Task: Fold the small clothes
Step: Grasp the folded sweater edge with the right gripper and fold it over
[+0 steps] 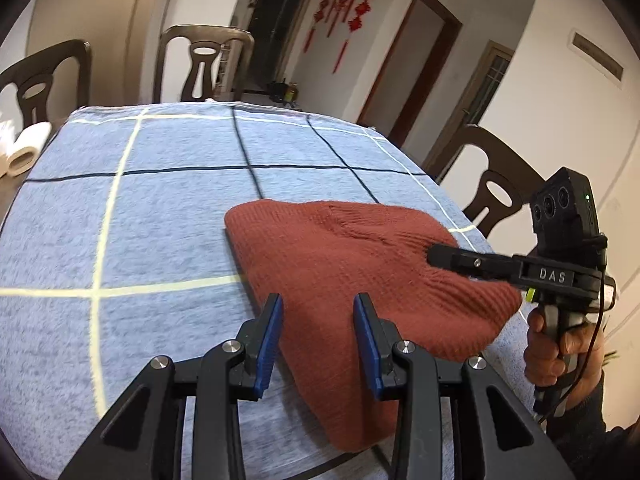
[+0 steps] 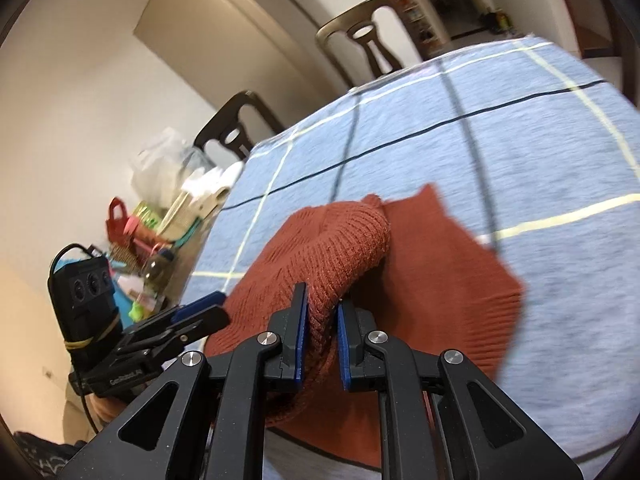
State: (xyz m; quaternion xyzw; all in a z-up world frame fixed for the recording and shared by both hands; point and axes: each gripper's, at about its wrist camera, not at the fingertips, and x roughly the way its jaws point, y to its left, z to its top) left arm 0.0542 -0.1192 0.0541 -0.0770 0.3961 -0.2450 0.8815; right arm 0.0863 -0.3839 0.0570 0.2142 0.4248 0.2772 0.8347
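Rust-red knit garment (image 1: 340, 264) is lying on the surface (image 1: 160, 208), one edge lifting between our right fingers (image 2: 322, 320), which are pinching it; our left fingers (image 1: 318, 320) are hovering spread just above. We are judging folding barely begun.
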